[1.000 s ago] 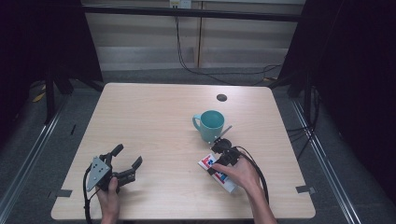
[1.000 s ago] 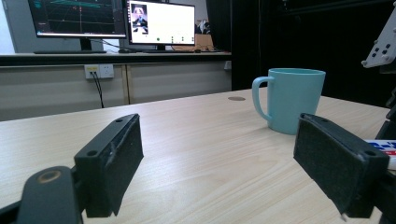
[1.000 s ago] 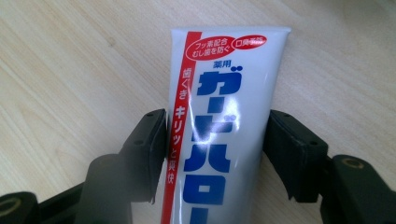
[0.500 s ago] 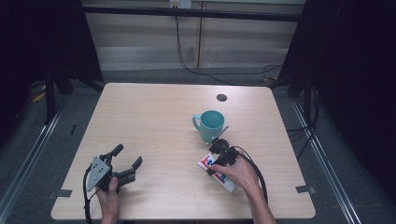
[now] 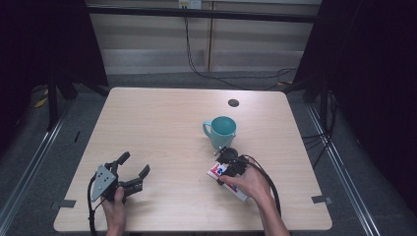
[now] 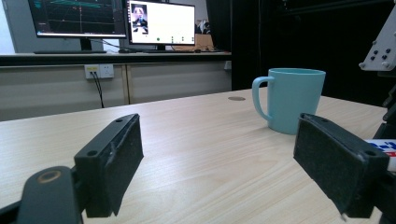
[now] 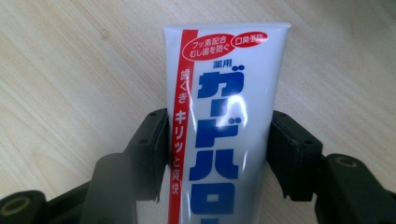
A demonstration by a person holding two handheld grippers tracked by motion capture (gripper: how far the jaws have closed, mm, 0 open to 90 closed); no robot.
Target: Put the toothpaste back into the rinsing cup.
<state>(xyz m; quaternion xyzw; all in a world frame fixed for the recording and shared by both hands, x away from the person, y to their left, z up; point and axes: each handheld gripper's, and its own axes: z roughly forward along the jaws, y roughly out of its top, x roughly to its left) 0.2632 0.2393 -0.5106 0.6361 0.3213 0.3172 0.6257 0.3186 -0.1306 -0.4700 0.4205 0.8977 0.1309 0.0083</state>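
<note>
I'm closing my right gripper (image 7: pixel 217 154) across the soft, light toothpaste tube (image 7: pixel 224 121), pads touching its flat crimped end.

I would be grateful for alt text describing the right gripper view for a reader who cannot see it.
A white toothpaste tube with a red stripe and blue Japanese lettering lies on a pale wooden table, between the two black jaws of the right tool. The jaws have just been closing and sit against the tube's two sides.
</note>
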